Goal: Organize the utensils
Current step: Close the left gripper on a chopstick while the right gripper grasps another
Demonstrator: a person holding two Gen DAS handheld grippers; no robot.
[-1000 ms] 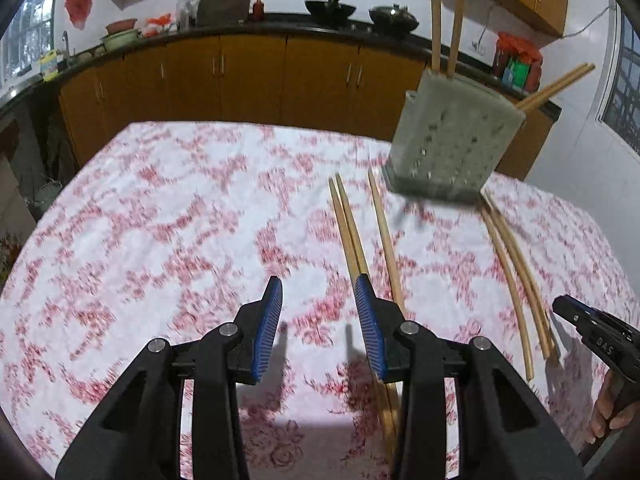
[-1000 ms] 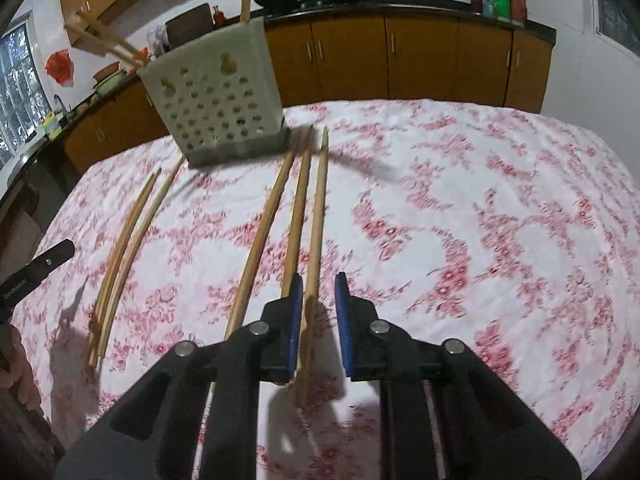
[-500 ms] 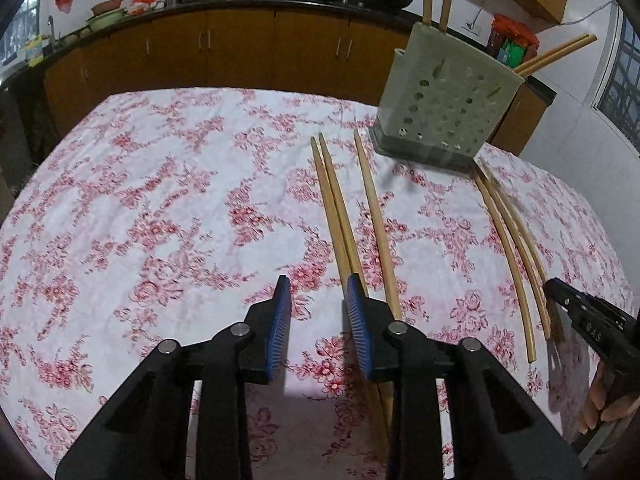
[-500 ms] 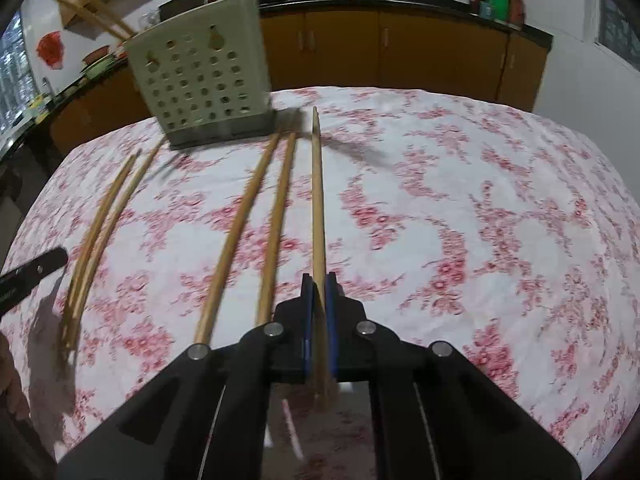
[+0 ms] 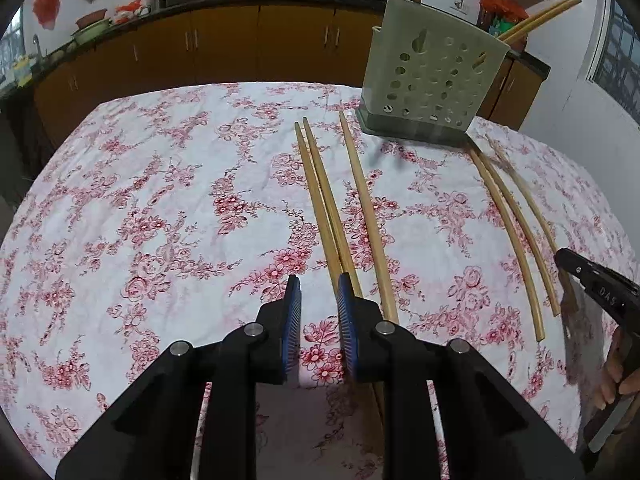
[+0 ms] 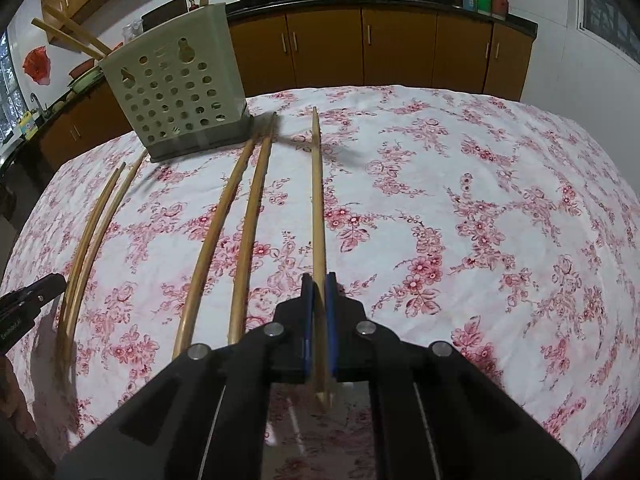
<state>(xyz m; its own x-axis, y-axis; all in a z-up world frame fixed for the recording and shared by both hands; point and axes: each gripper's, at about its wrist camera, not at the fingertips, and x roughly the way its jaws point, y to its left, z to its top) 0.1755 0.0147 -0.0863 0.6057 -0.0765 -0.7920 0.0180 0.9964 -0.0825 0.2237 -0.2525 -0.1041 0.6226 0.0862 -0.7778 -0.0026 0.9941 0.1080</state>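
Note:
A pale perforated utensil holder (image 5: 430, 80) stands at the far side of the table with chopsticks in it; it also shows in the right wrist view (image 6: 176, 92). Several wooden chopsticks lie on the cloth. My right gripper (image 6: 318, 292) is shut on one chopstick (image 6: 317, 200), which points toward the holder. Two more chopsticks (image 6: 240, 224) lie to its left. My left gripper (image 5: 318, 292) is partly open and empty, just left of a chopstick pair (image 5: 320, 196). A further chopstick (image 5: 366, 208) lies to their right.
The table has a white cloth with red flowers (image 5: 160, 200). Curved chopsticks (image 5: 512, 224) lie toward the right edge. Brown kitchen cabinets (image 5: 240, 40) and a dark counter with pans stand behind. The other gripper (image 5: 596, 292) shows at the right.
My right gripper has closed on one chopstick and lifted it apart from the other two. My left gripper has narrowed its gap and shifted slightly.

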